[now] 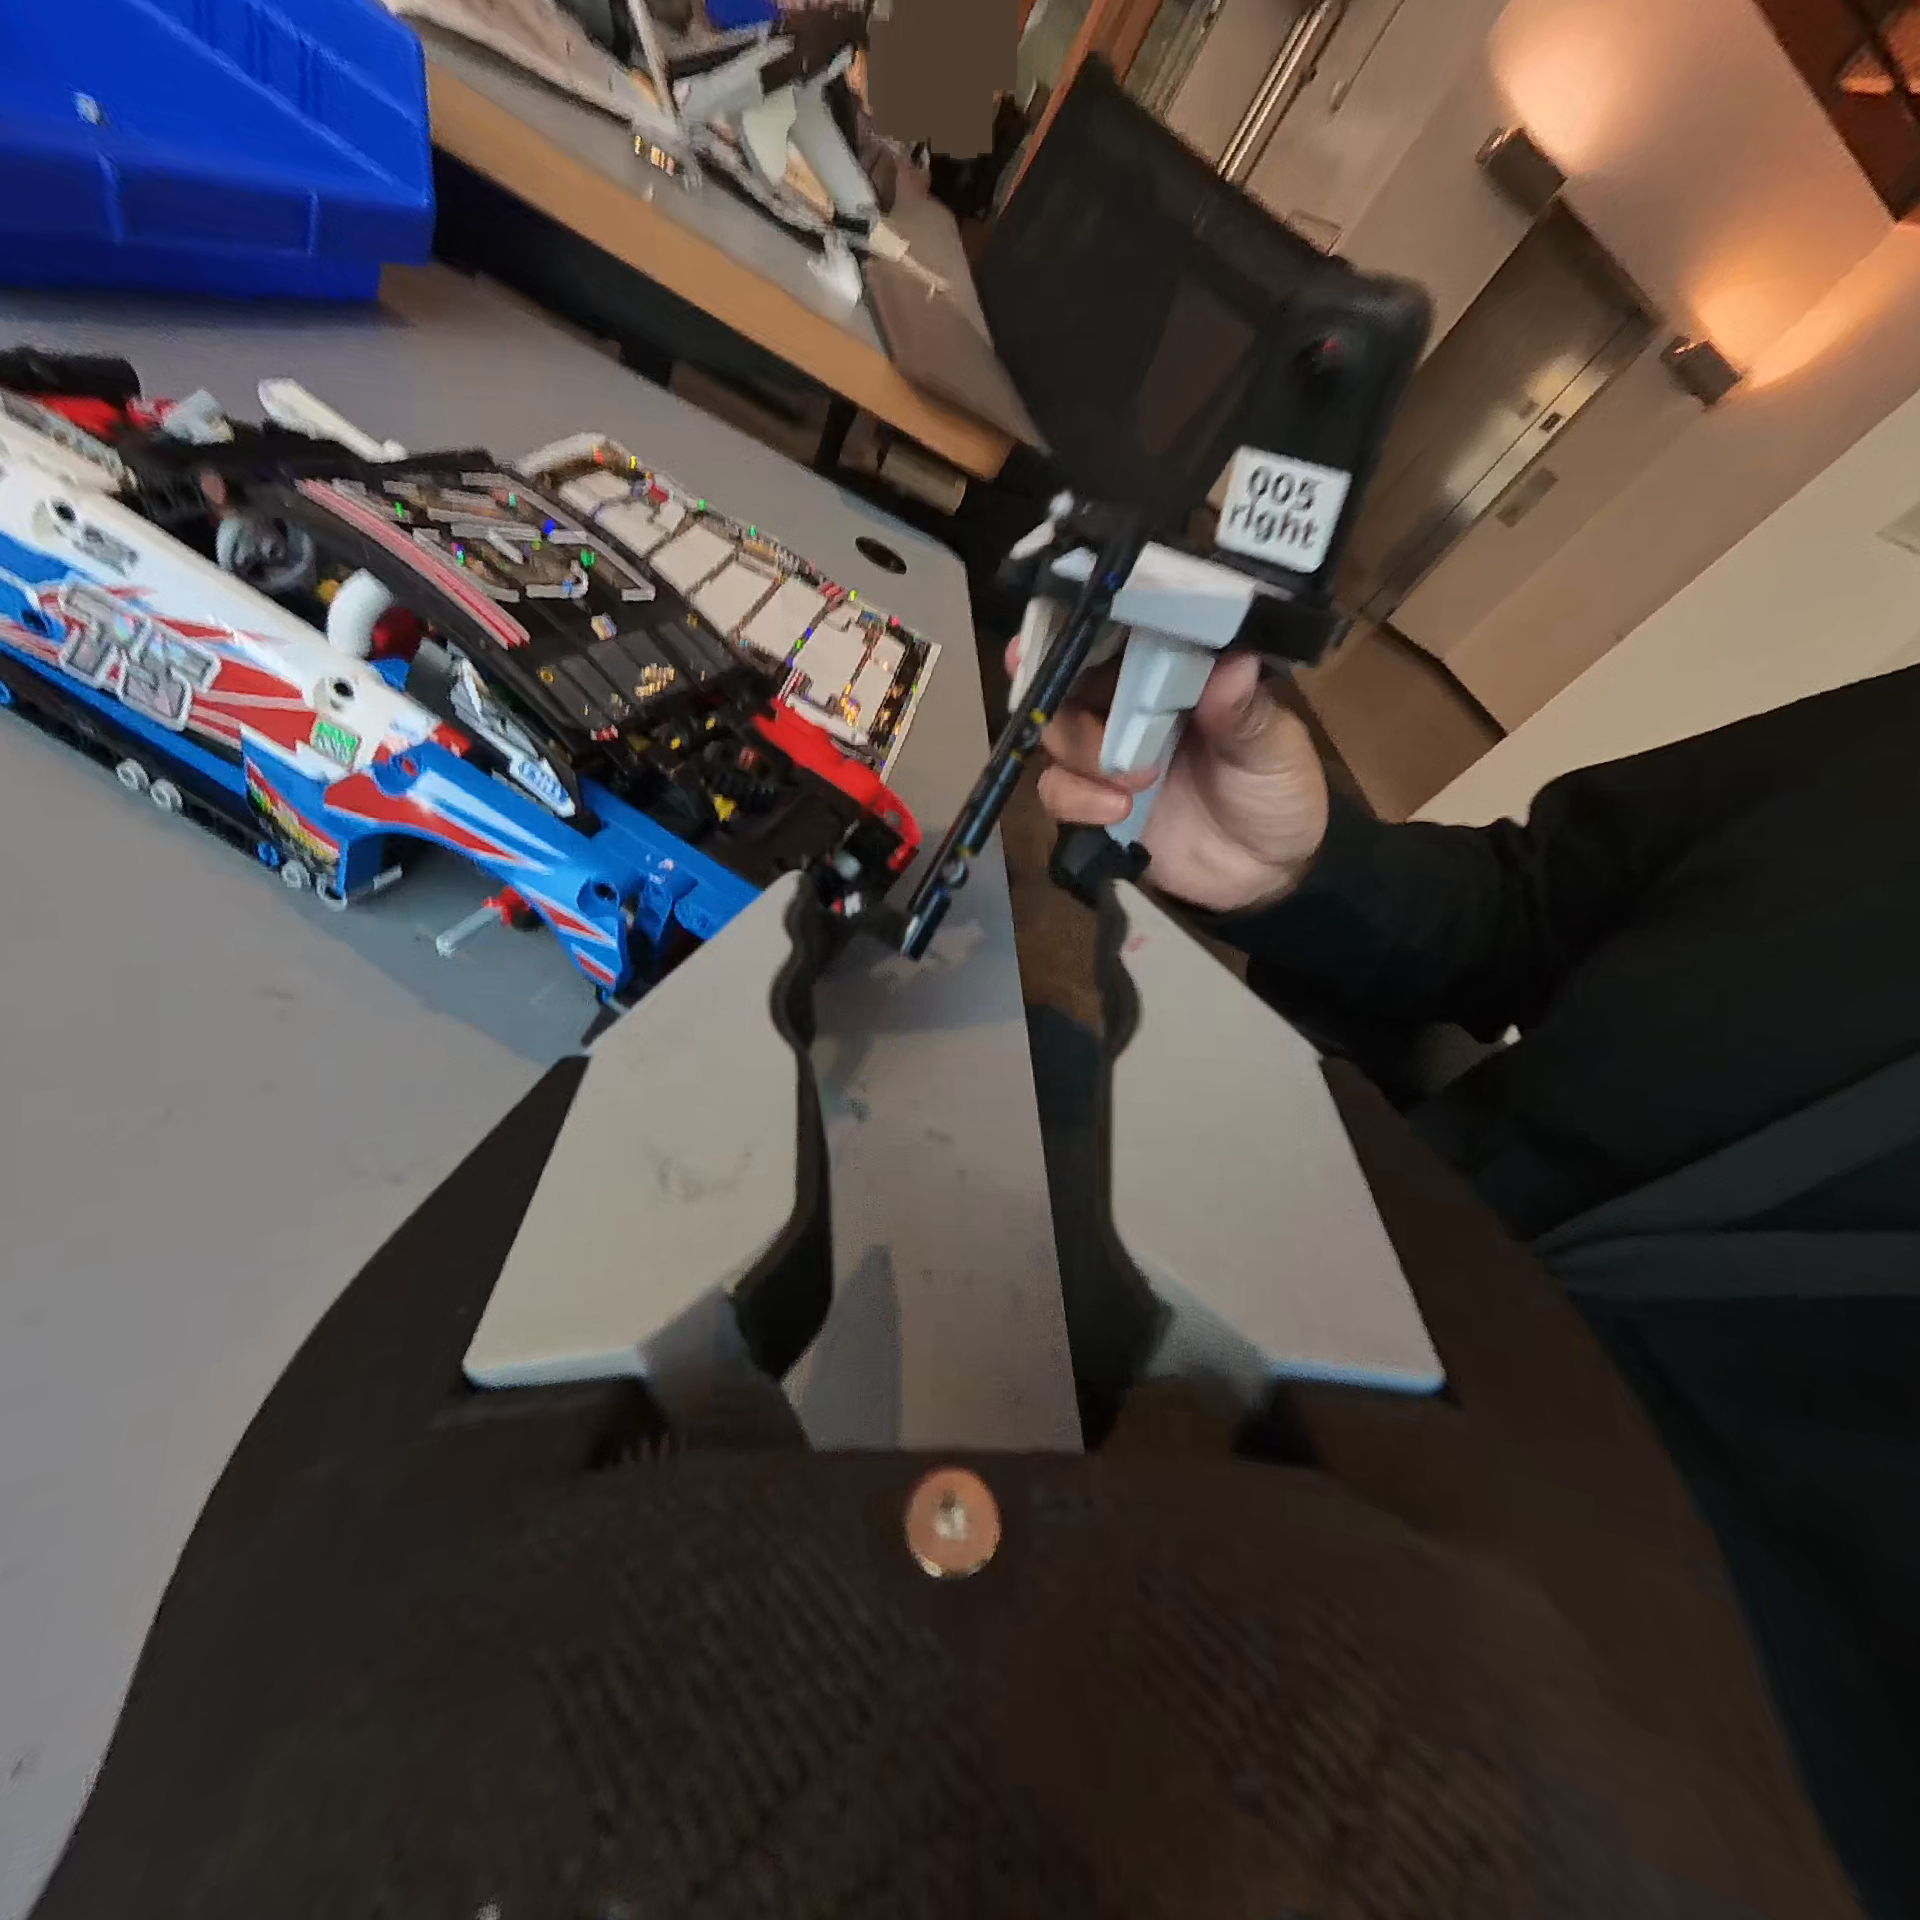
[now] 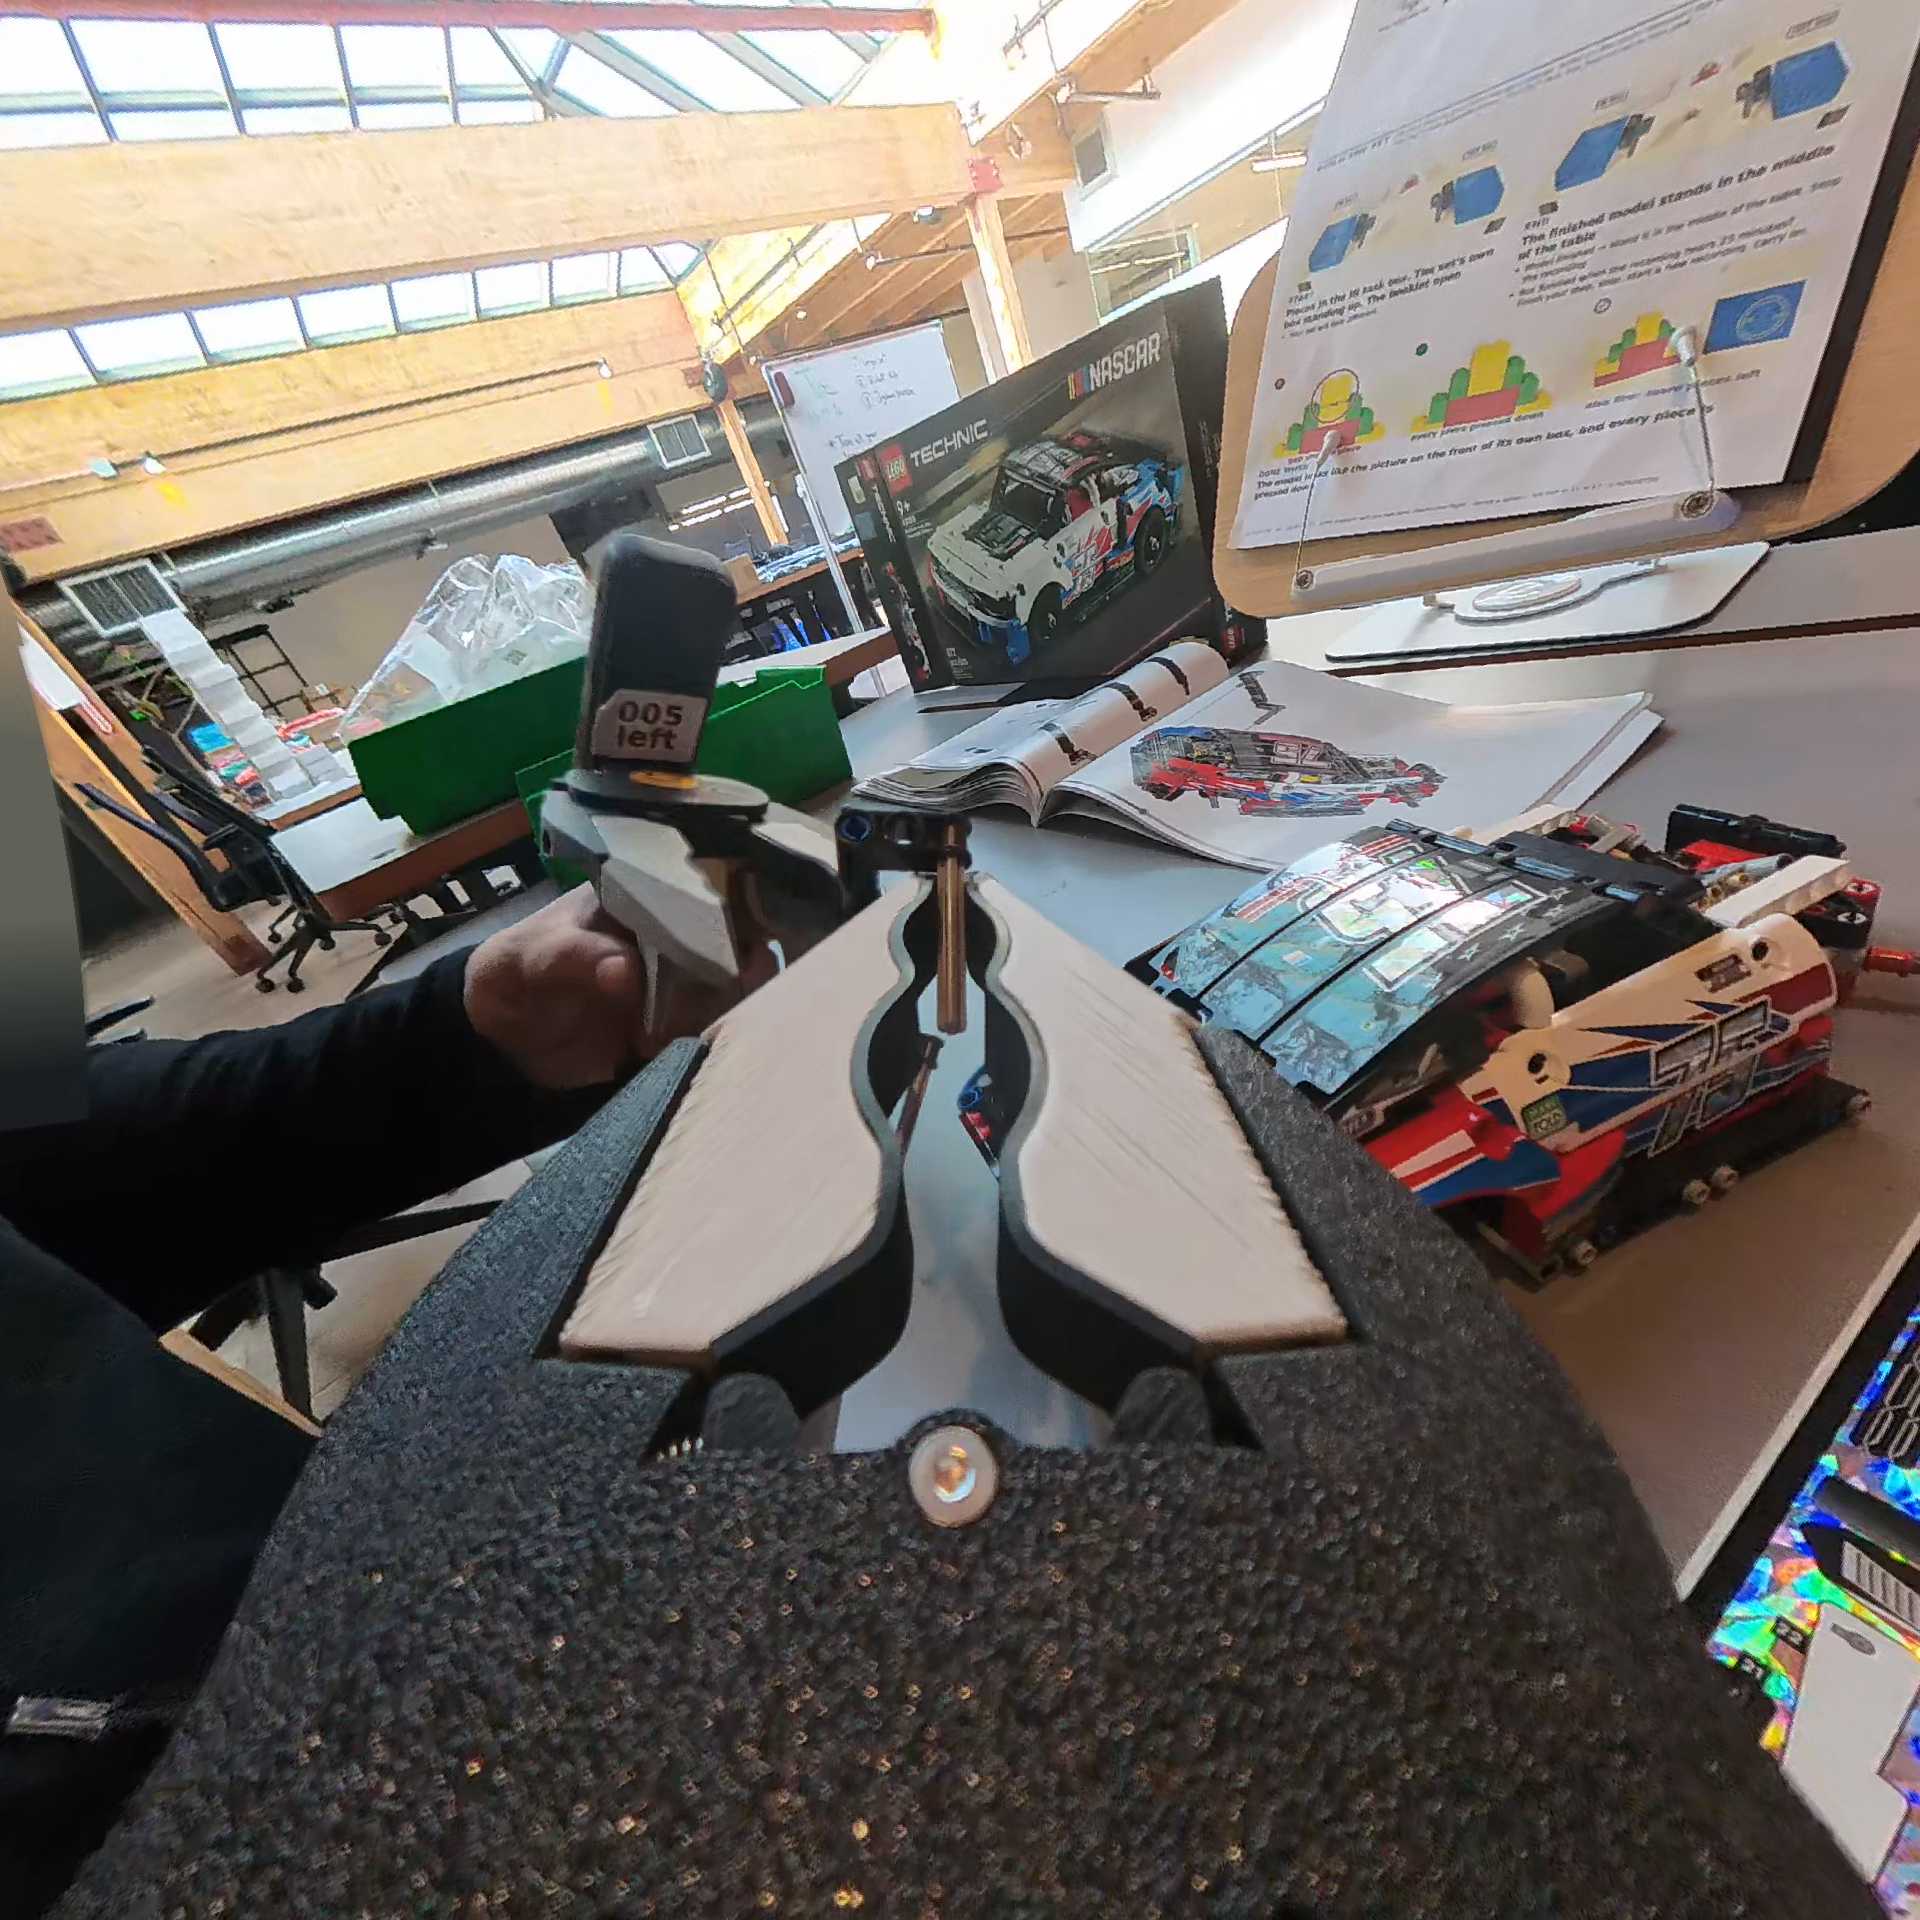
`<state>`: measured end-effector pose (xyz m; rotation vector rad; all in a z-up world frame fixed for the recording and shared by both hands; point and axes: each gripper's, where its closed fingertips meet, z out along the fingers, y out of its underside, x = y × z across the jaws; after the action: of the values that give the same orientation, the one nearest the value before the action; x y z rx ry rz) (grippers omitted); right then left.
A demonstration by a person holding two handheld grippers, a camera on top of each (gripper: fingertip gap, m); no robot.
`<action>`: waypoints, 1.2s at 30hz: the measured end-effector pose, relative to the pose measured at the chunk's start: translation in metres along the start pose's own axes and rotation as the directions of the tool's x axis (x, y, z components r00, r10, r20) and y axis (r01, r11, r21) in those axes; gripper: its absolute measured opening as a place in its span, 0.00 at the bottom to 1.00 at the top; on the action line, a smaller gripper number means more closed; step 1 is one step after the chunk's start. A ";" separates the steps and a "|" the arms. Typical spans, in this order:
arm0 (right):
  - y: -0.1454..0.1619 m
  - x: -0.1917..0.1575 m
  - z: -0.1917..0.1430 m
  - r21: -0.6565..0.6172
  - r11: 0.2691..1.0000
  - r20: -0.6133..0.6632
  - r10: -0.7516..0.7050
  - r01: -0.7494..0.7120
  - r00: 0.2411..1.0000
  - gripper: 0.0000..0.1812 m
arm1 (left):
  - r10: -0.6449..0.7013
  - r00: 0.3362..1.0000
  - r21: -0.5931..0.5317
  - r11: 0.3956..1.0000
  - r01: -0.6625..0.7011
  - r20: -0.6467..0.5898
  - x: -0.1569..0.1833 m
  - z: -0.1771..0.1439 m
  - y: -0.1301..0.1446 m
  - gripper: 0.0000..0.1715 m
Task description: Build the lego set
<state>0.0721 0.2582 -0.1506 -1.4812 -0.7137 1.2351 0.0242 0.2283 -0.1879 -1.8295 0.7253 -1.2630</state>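
I'm seeing the right gripper (image 2: 948, 894) pinching a long black beam (image 1: 997, 748) with a tan axle (image 2: 950, 940) sticking out of it, lifted clear of the grey table (image 1: 260, 1091). Left gripper (image 1: 945, 914) is hanging open, holding nothing, its tips just under the beam's lower end. Half-built race car (image 1: 395, 707) is sitting left of it, and the open instruction booklet (image 2: 1247, 758) is lying beyond.

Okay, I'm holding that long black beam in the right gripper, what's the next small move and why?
Probably ease the left gripper forward around the tip of the black beam. Its jaws stand open, the tip sits at its fingertips, and the right gripper holds only the far end.
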 end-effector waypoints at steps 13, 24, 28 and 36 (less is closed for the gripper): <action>-0.024 -0.017 -0.012 0.135 0.991 0.077 -0.031 0.020 0.997 0.01 | -0.022 0.994 0.202 0.979 0.043 -0.106 0.014 -0.010 -0.025 0.03; -0.036 -0.026 -0.013 0.199 0.980 0.143 0.001 -0.030 0.990 0.01 | -0.058 0.982 0.082 0.994 0.074 -0.181 0.020 0.004 -0.009 0.28; -0.033 -0.033 -0.011 0.197 0.980 0.154 -0.034 0.003 0.988 0.01 | -0.018 0.956 0.158 0.985 0.067 -0.292 0.045 0.002 -0.029 0.03; -0.026 -0.031 -0.009 0.176 0.984 0.167 -0.020 -0.010 0.986 0.02 | 0.018 0.971 0.151 0.988 0.019 -0.236 0.048 -0.007 -0.040 0.02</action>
<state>0.0764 0.2353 -0.1163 -1.2397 -0.6990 1.3940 0.0352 0.2093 -0.1293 -1.5721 0.7341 -1.5123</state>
